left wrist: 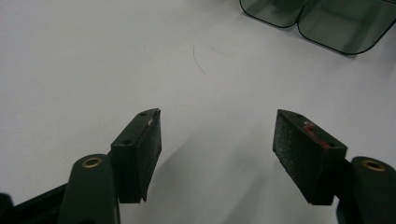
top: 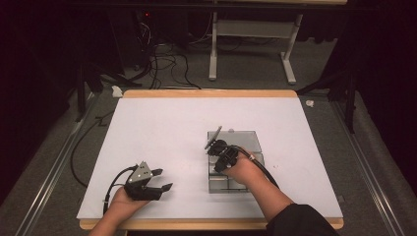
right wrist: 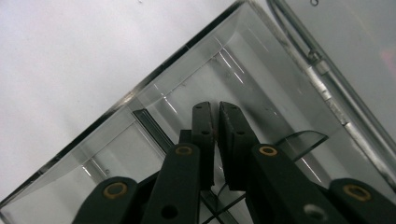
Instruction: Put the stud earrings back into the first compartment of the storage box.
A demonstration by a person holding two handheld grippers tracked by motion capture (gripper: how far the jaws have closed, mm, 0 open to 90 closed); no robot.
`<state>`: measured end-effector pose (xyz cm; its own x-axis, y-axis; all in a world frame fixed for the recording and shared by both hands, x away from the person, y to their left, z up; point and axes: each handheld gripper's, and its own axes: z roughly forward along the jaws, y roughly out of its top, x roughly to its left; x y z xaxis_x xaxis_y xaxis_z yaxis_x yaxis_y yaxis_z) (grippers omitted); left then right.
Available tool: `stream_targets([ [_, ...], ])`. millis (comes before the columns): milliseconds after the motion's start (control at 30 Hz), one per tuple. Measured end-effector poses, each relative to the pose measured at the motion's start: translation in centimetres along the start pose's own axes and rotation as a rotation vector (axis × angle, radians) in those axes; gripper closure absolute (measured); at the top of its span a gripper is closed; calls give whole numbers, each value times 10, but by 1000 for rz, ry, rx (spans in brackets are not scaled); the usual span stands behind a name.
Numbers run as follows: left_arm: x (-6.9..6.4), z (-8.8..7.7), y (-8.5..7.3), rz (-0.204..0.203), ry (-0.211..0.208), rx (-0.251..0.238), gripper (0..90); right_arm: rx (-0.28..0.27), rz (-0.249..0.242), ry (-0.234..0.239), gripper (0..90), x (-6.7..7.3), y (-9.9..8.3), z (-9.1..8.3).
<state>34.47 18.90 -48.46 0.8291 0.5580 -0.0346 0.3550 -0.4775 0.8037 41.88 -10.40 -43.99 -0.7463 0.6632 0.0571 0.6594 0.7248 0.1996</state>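
Observation:
A clear plastic box [top: 236,133] with thin inner dividers stands right of the middle of the white table top. My right gripper [top: 216,160] reaches down into its left part. In the right gripper view the right gripper [right wrist: 215,106] has its two black jaws pressed together over a compartment of the box [right wrist: 187,70], and I see nothing between the pads. My left gripper [top: 163,179] rests near the front left of the table, held in a hand. Its jaws stand wide apart in the left gripper view, where the left gripper [left wrist: 217,121] has bare table between its fingers and the box [left wrist: 327,23] farther off.
A metal hinge rod [right wrist: 327,84] runs along one side of the box. The table top [top: 162,123] is white with a wooden edge. On the floor behind it lie black cables [top: 167,64], next to the white legs of another desk [top: 212,54]. A thin hair [left wrist: 198,60] lies on the table.

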Motion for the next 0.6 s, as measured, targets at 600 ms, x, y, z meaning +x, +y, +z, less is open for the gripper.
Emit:
stream_targets([
  [600,0,0,0,0,-2,-4,330,-62,31,-26,792,-9,-20,-43],
])
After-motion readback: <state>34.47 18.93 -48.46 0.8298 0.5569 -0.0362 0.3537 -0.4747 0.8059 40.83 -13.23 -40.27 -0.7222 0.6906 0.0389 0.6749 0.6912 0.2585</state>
